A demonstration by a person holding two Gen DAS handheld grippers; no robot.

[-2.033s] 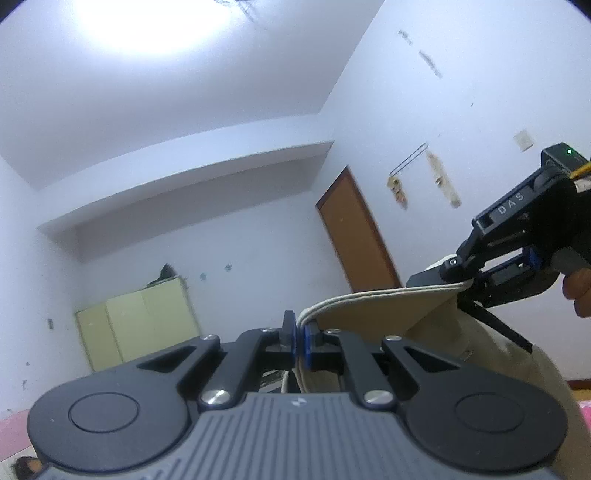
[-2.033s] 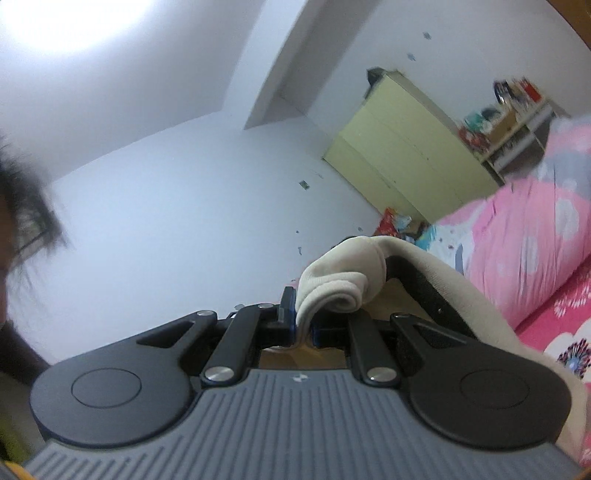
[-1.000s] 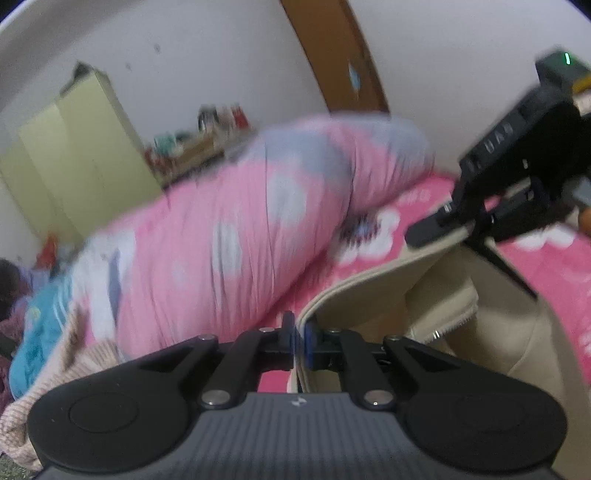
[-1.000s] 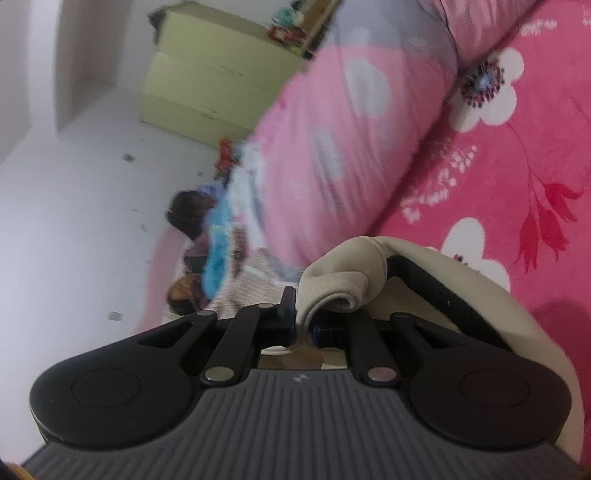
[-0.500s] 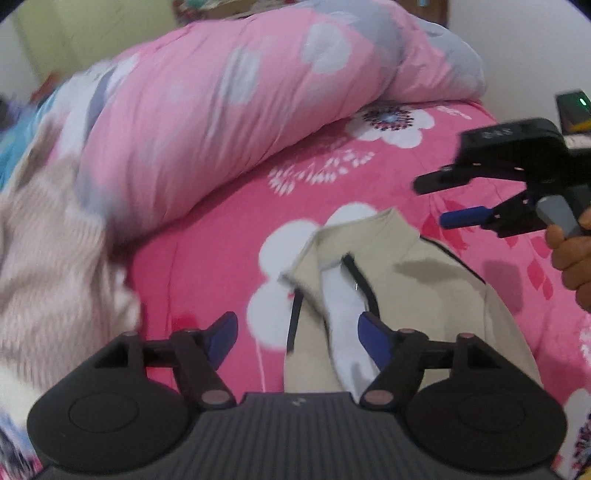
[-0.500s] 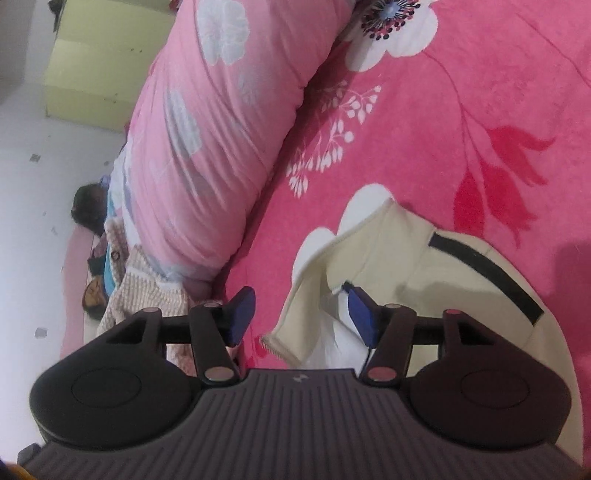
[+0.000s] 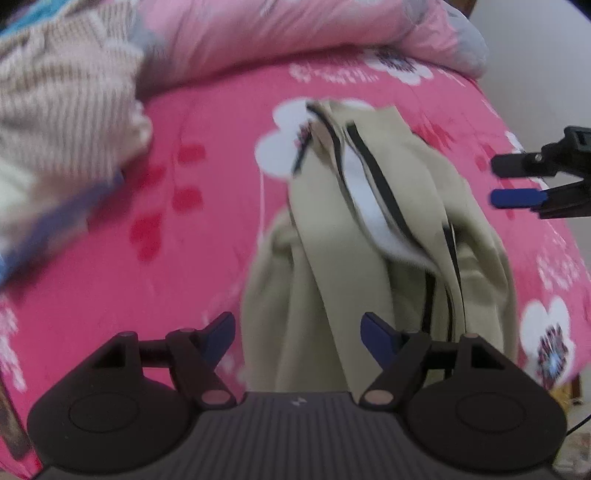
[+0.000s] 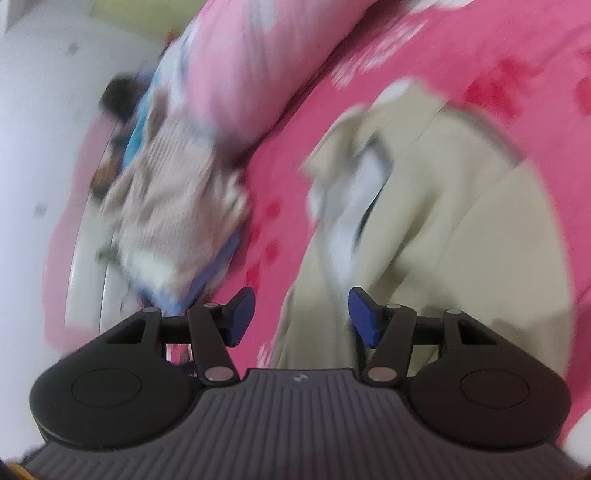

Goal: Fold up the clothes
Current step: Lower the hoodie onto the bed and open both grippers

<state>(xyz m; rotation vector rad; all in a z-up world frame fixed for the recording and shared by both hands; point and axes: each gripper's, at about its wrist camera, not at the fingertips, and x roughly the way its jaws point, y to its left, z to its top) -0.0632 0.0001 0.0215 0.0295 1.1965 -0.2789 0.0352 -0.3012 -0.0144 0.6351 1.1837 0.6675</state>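
Observation:
A beige garment (image 7: 369, 236) with black trim and a white lining lies crumpled on the pink flowered bedspread (image 7: 177, 266). My left gripper (image 7: 297, 328) hangs open just above its near end, with the cloth below the gap and neither pad touching it. In the same view my right gripper (image 7: 495, 181) stands open at the right edge, beside the garment and off it. The right wrist view is blurred. There the right gripper (image 8: 303, 312) is open over the left edge of the beige garment (image 8: 461, 206), with nothing held.
A rolled pink quilt (image 7: 295, 33) runs along the back of the bed. A striped beige knit (image 7: 55, 96) and a blue cloth (image 7: 62, 218) lie to the left of the garment. The bed's edge falls away at the right (image 7: 546, 206).
Both grippers let go of the raised garment, which dropped onto the bedspread. Both have since sunk closer to it, jaws staying open.

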